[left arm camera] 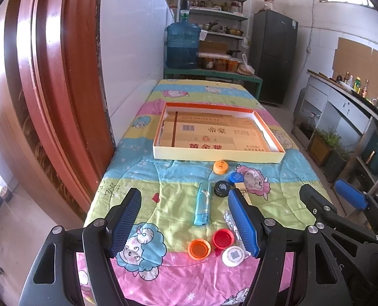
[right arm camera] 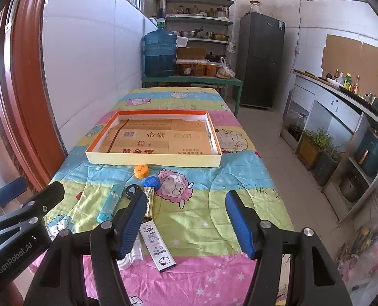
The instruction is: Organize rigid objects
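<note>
A shallow cardboard box lid (left arm camera: 218, 156) (right arm camera: 153, 160) with an orange inner rim lies mid-table. In front of it are an orange cap (left arm camera: 220, 166) (right arm camera: 141, 171), a blue cap (left arm camera: 236, 178) (right arm camera: 152, 181) and a black cap (left arm camera: 221, 188) (right arm camera: 131, 190). A light blue lighter (left arm camera: 203, 205) (right arm camera: 111, 202) lies lengthwise. Nearer me sit an upturned orange cap (left arm camera: 199, 249), a red cap (left arm camera: 222, 238) and a white round lid (left arm camera: 234, 255). A gold packet (right arm camera: 148, 201) and a white cartoon-print box (right arm camera: 158, 245) lie by my right gripper. My left gripper (left arm camera: 186, 221) is open above the caps. My right gripper (right arm camera: 186, 223) is open over bare cloth.
The table wears a colourful cartoon-print cloth (right arm camera: 214, 204). A red wooden door (left arm camera: 51, 89) stands at the left. A water jug (left arm camera: 182, 46) and shelves stand beyond the table's far end. A kitchen counter (right arm camera: 341, 97) runs along the right, with floor between.
</note>
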A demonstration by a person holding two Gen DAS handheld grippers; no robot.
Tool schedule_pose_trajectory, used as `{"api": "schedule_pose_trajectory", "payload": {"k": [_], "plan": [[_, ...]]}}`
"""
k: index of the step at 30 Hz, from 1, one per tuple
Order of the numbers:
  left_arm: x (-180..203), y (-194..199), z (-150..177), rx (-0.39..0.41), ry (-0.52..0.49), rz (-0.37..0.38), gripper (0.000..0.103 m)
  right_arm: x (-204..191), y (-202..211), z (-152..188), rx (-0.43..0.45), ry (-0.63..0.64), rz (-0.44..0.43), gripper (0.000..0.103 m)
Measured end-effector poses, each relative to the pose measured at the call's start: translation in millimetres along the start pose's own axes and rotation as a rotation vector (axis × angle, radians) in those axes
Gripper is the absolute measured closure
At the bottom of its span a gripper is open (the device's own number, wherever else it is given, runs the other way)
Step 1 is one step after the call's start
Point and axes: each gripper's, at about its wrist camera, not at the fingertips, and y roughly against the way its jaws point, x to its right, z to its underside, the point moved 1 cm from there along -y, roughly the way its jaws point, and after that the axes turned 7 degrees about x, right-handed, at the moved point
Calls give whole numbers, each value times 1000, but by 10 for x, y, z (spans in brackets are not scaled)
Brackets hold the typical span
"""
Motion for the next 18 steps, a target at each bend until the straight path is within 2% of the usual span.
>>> {"api": "schedule_pose_trajectory", "payload": {"k": [18], "plan": [[25, -87, 40, -17, -2, 8, 31, 0, -49, 24, -19, -10, -8, 39]]}}
